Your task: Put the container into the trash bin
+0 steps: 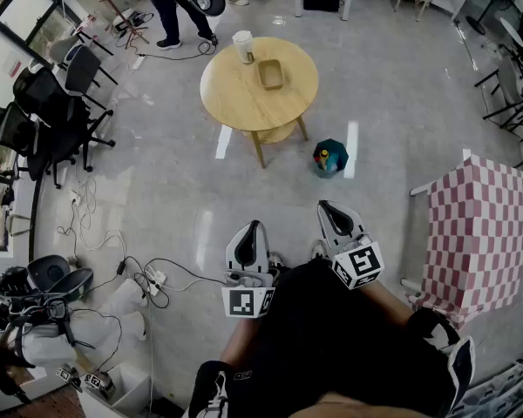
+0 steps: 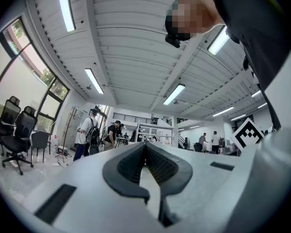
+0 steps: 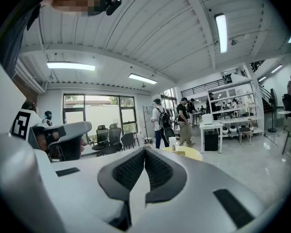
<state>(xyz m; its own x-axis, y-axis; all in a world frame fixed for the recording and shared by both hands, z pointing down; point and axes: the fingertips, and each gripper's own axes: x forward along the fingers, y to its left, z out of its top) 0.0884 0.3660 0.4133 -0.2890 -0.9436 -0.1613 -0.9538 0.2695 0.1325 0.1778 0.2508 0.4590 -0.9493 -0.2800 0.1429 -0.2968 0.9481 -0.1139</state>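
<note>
1. On the round light-wood table [image 1: 235, 98], the shallow tan rectangular container [image 1: 271, 74] is sitting untouched, just beside a white cylindrical cup [image 1: 243, 47].
2. Small teal trash bin [image 1: 329, 158] is standing on the grey floor [image 1: 401, 103] near a table leg, apart from the container. Something colourful is showing inside it, can't tell what.
3. Left gripper [image 1: 253, 232] is hanging close to the person's body, well apart from the table, jaws pressed together with nothing between them.
4. Right gripper [image 1: 329, 212] is doing likewise: jaws together, empty, pointing toward the table.
5. Progress, as a judgement: nothing is done yet. Walking up, grasping the container, carrying it over and dropping it into the bin are all remaining.
</note>
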